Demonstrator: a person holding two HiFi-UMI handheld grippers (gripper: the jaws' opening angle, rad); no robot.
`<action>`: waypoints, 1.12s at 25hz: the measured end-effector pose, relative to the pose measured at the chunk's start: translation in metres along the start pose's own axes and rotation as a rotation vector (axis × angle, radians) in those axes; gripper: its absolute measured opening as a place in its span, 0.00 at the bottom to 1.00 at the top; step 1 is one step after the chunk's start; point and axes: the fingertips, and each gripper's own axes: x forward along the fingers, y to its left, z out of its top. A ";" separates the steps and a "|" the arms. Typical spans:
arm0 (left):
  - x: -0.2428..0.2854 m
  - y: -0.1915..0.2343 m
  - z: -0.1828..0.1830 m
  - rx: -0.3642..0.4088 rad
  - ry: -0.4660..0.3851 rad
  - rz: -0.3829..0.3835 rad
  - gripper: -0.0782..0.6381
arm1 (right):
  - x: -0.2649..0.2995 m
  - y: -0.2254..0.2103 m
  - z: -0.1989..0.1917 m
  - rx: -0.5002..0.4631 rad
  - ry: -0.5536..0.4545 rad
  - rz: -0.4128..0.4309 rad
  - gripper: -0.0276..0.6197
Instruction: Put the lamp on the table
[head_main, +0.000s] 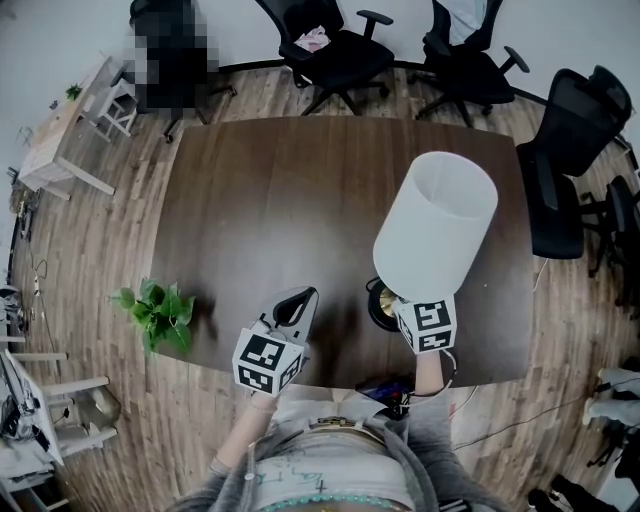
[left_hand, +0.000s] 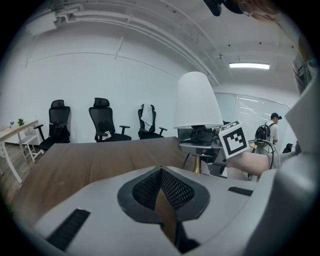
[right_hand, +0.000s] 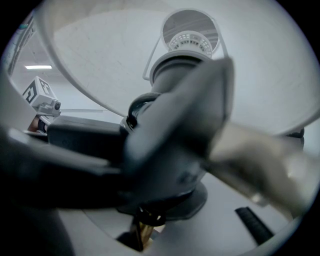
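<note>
one lamp clamped in right gripper, over table

Lamp shade was white, stem brass-gold. Table was dark brown woodgrain. Marker cubes bore black-and-white squares. Plant was green; chairs black. Floor showed grey-brown planks.

We grip a tilted lamp with a white drum-shaped fabric shade in our right gripper, with its dark round base at the near edge of the dark brown wooden table. Our left gripper hovers just beside it, jaws together. A green leafy plant sits at the table's left edge.
</note>
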 end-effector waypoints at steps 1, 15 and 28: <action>0.001 -0.002 0.000 0.000 0.001 -0.004 0.12 | 0.001 0.000 -0.002 0.000 0.001 0.000 0.15; 0.013 -0.019 -0.006 0.020 0.030 -0.054 0.12 | 0.019 0.003 -0.022 -0.001 -0.003 -0.007 0.15; 0.019 -0.030 -0.007 0.031 0.049 -0.080 0.12 | 0.029 -0.003 -0.033 0.008 0.013 -0.014 0.15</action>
